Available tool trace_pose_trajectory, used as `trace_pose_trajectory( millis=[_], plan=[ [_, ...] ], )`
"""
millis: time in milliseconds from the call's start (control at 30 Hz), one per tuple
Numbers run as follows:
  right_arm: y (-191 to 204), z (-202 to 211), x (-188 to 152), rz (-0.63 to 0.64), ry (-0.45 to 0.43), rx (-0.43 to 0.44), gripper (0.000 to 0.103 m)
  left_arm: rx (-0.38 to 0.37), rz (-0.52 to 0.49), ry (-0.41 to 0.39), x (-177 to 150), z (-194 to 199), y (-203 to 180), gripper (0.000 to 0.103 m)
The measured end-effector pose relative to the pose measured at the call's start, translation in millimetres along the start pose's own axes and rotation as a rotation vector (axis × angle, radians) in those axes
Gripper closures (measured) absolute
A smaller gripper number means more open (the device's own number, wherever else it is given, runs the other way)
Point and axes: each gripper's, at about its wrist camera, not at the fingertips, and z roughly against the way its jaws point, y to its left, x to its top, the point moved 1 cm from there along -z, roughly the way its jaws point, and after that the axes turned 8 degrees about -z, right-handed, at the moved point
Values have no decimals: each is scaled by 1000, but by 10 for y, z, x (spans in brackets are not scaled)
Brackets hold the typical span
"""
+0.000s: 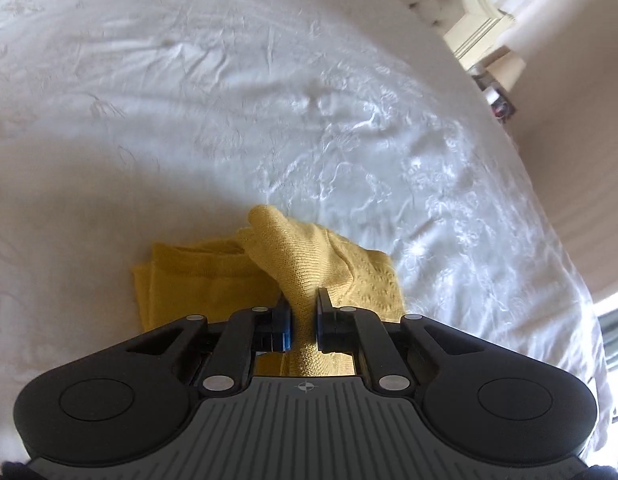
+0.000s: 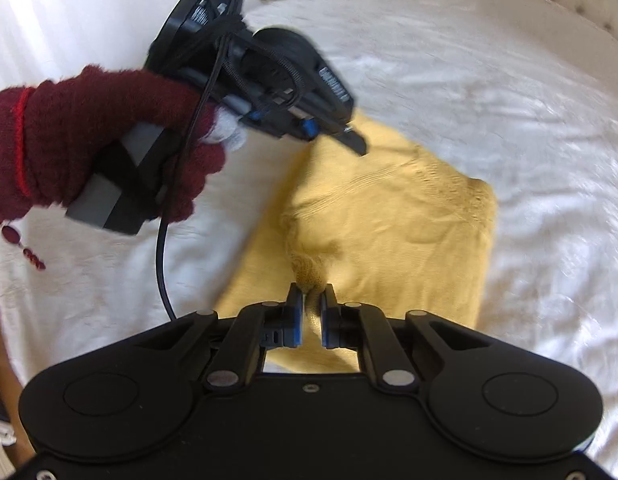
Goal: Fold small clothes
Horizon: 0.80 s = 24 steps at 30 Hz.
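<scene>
In the left wrist view, your left claw (image 1: pixel 303 312) is pinched shut on a raised ridge of the yellow knit garment (image 1: pixel 269 276), which lies on the white bedspread (image 1: pixel 229 100) just ahead of and below the claw, spreading to both sides.

In the right wrist view, your right claw (image 2: pixel 312 304) is nipped tight on the garment's near edge. The cloth runs away from it toward the left claw, held in your gloved left hand (image 2: pixel 89 152) at the far edge. Both claws hold it, so neither is nearer.
</scene>
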Motion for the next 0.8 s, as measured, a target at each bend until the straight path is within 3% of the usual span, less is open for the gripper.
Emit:
trace_pose_trajectory(
  millis=[200, 367, 400, 500, 567, 600, 800],
  plan=[
    [286, -584, -39, 49, 97, 82, 89, 155, -4, 93, -151, -158, 460, 92],
    [397, -837, -122, 72, 178, 77, 85, 126, 43, 106, -271, -251, 693, 88],
    [392, -829, -127, 64, 187, 91, 77, 124, 38, 106, -270, -256, 695, 88],
    [364, -683, -107, 44, 192, 188, 76, 106, 38, 100, -279, -261, 722, 88],
    [301, -537, -56, 34, 153, 205, 62, 102, 47, 101, -284, -275, 742, 86],
    [244, -474, -14, 17, 127, 193, 55, 97, 53, 98, -289, -275, 752, 86],
    [-398, -464, 295, -147, 30, -67, 51, 100, 84, 92, -325, -233, 784, 79]
  ],
)
